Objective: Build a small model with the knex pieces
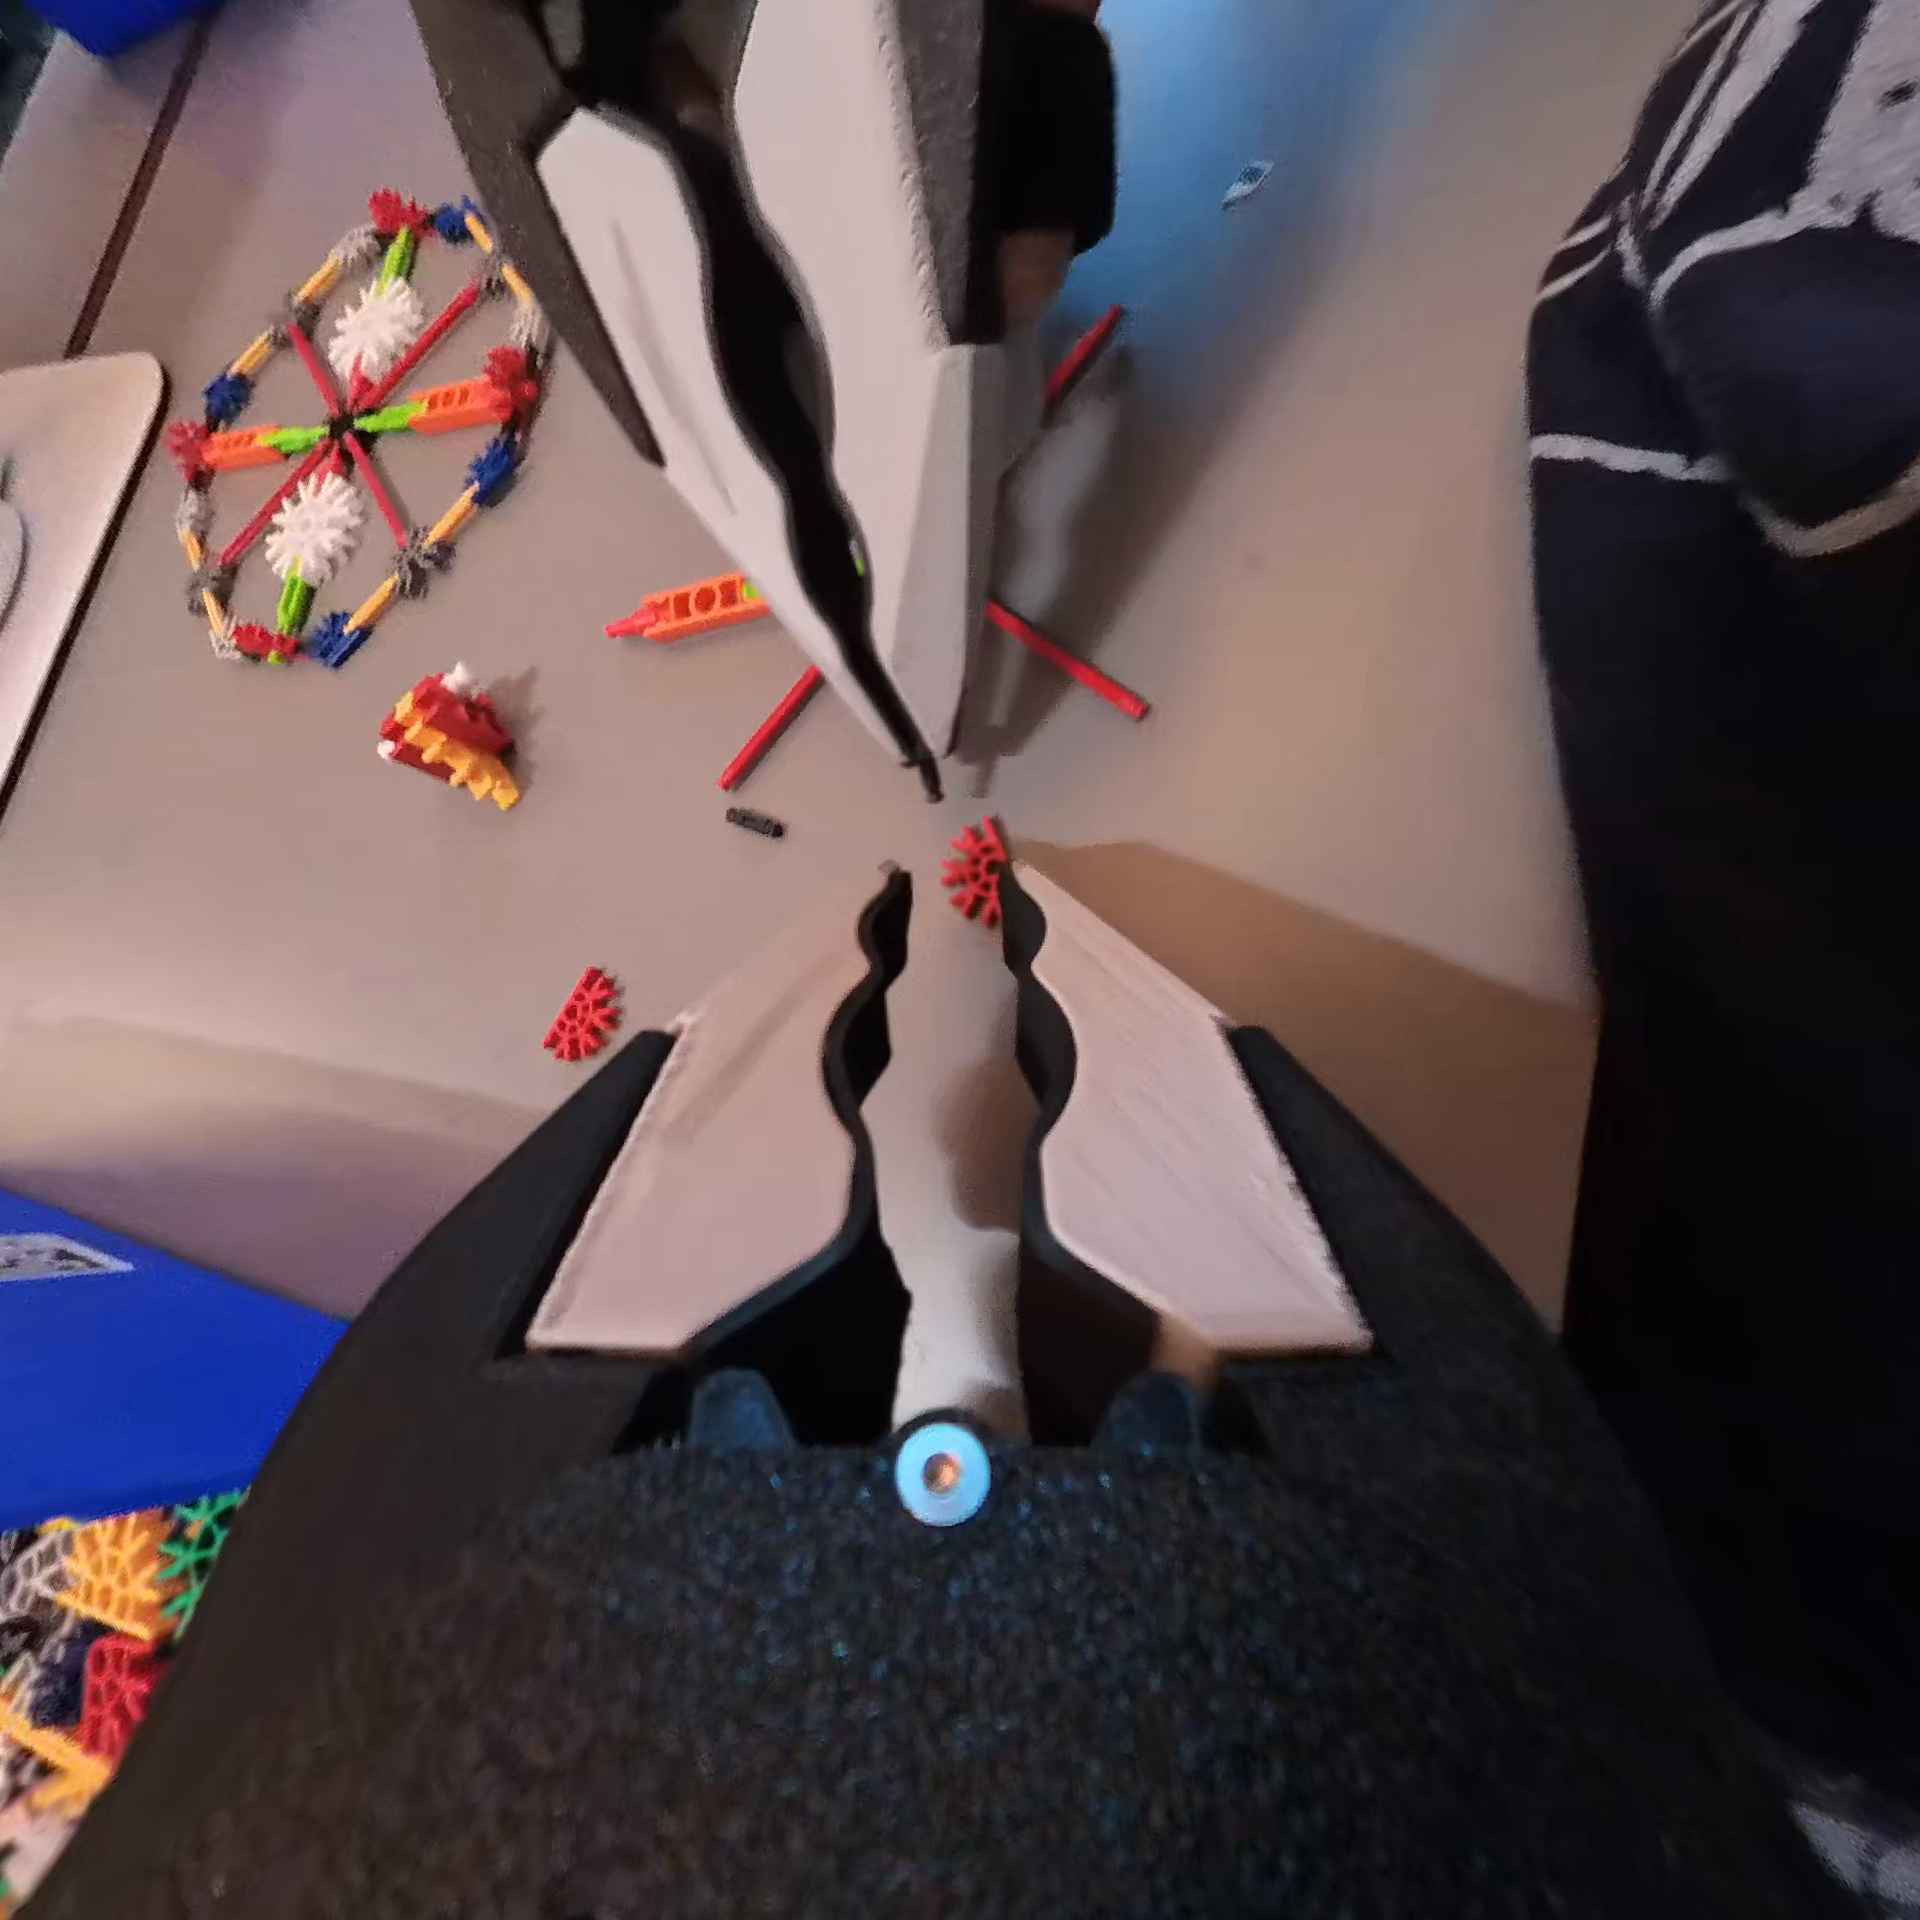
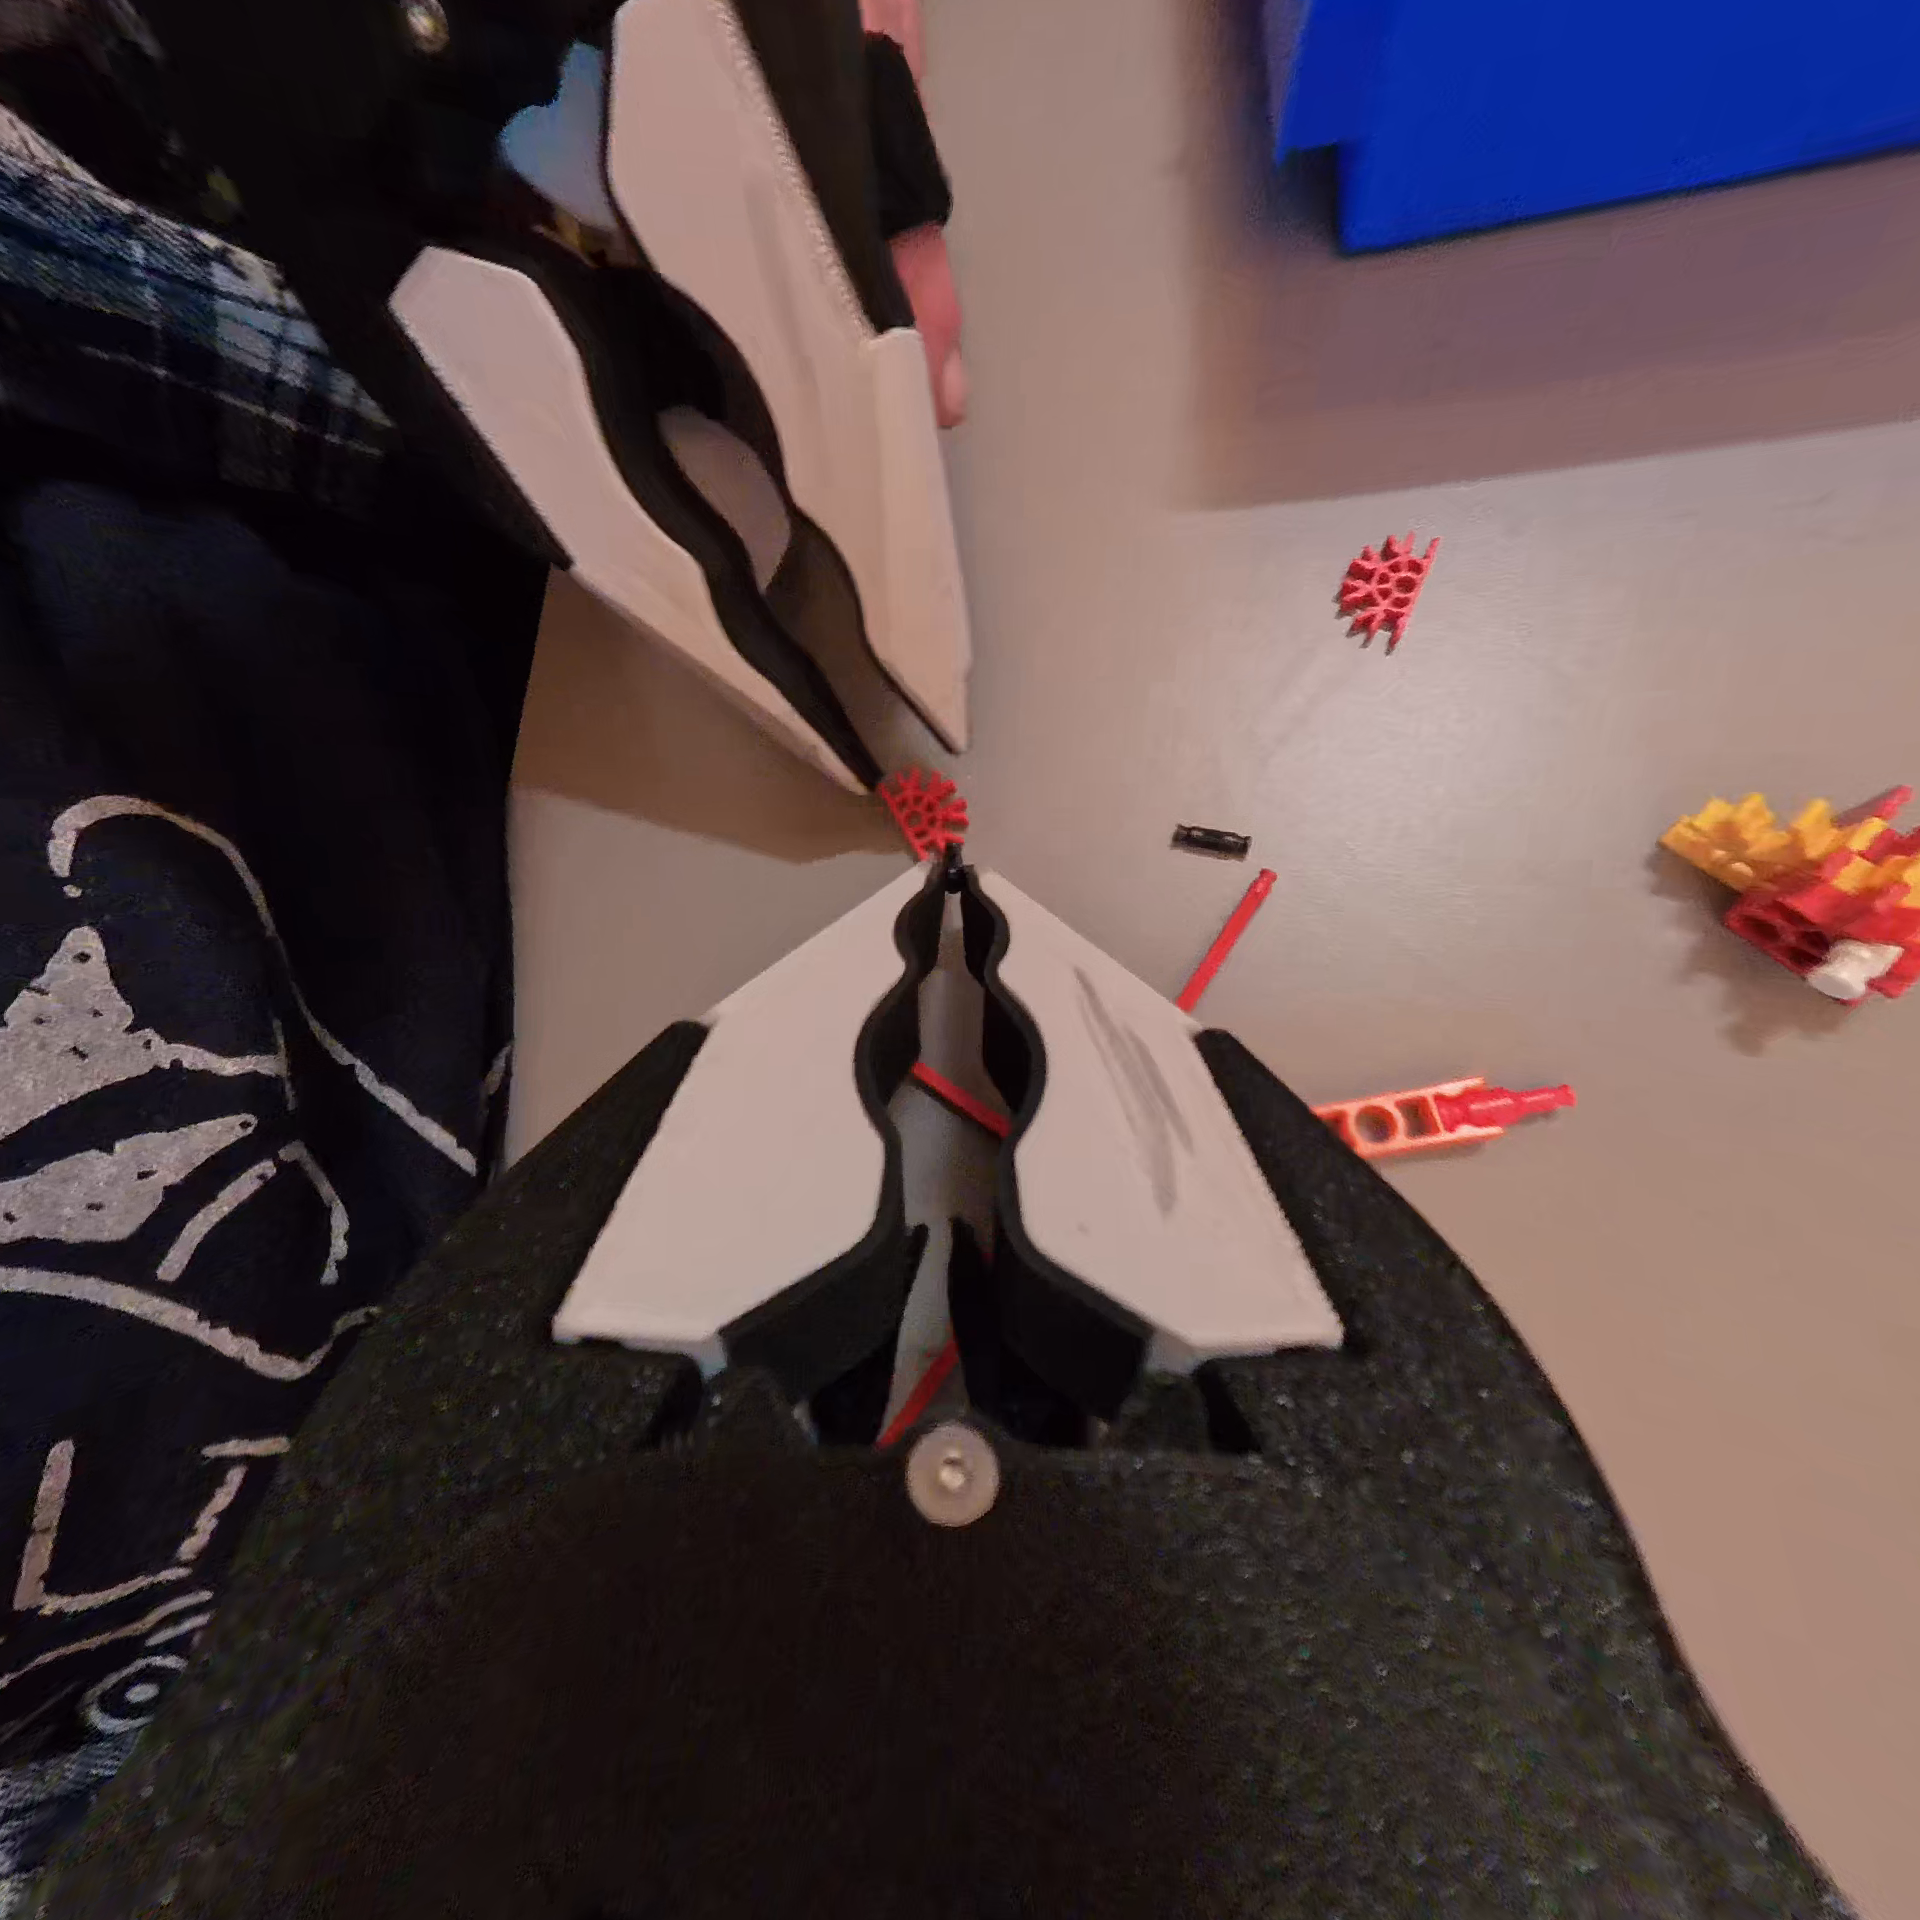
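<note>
A red half-round connector [image 1: 971, 871] sits between my left gripper's [image 1: 954, 875] tips and touches the right-hand finger [image 1: 1049, 966]. A gap shows on the other side, so the jaws stand open. My right gripper [image 2: 951, 878] meets it tip to tip, shut on a small black piece [image 2: 951, 860] that touches the connector [image 2: 925, 812]. The right gripper shows from above in the left wrist view [image 1: 932, 784]. The left gripper shows in the right wrist view [image 2: 914, 764], with a hand behind it. Both are just above the grey table [image 1: 1299, 727].
A colourful wheel model [image 1: 353, 426] lies far left. Nearby lie a red-yellow cluster [image 1: 452, 738], an orange piece on a red rod [image 1: 691, 605], loose red rods [image 1: 769, 727], a short black rod [image 1: 755, 823] and a second red connector [image 1: 584, 1013]. A blue bin of parts [image 1: 104, 1382] is near-left. A person in dark clothing [image 1: 1745, 831] stands at the table edge. Only a small space, under 4 cm, lies between the two pairs of fingers.
</note>
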`<state>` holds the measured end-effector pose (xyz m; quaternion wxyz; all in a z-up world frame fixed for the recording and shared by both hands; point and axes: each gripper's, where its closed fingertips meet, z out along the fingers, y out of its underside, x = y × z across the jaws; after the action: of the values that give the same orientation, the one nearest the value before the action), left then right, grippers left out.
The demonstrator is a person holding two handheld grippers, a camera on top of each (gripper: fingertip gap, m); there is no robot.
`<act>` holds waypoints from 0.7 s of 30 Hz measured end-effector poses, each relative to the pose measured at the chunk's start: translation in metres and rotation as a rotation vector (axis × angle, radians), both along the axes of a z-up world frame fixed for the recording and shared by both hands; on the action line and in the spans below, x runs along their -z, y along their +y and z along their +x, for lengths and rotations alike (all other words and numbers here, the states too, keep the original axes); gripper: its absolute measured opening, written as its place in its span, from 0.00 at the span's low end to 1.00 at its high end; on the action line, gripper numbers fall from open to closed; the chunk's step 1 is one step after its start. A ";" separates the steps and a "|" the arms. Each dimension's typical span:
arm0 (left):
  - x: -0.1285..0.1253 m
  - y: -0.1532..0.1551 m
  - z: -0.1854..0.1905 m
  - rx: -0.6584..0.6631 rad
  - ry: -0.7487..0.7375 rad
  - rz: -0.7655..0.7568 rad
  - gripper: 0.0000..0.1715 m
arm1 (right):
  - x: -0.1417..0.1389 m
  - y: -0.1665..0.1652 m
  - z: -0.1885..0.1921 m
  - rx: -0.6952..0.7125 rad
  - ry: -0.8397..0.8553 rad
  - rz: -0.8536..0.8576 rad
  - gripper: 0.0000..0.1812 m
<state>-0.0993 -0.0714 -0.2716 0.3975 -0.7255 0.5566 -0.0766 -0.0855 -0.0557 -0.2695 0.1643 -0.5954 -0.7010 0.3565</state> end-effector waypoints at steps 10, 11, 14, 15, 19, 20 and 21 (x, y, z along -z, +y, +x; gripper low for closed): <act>0.010 0.002 0.002 -0.015 0.008 -0.038 0.02 | 0.006 -0.006 0.000 -0.038 -0.042 -0.025 0.01; 0.011 0.001 0.003 -0.007 0.009 -0.039 0.01 | 0.006 -0.005 0.000 -0.038 -0.044 -0.024 0.01; 0.011 -0.001 0.004 0.024 0.016 -0.038 0.01 | 0.007 -0.002 0.002 -0.044 -0.051 -0.019 0.01; 0.011 -0.002 0.004 0.035 0.017 -0.041 0.01 | 0.007 -0.002 0.002 -0.046 -0.053 -0.017 0.01; 0.010 -0.001 0.004 0.064 0.031 -0.043 0.01 | 0.006 -0.001 0.003 -0.065 -0.060 -0.025 0.01; 0.010 -0.001 0.004 0.070 0.033 -0.043 0.01 | 0.007 -0.001 0.003 -0.071 -0.065 -0.026 0.01; 0.010 -0.002 0.004 0.074 0.034 -0.046 0.01 | 0.008 -0.002 0.003 -0.079 -0.071 -0.026 0.01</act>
<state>-0.0952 -0.0729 -0.2819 0.3683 -0.7144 0.5878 -0.0916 -0.0822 -0.0577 -0.2774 0.1173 -0.5814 -0.7248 0.3504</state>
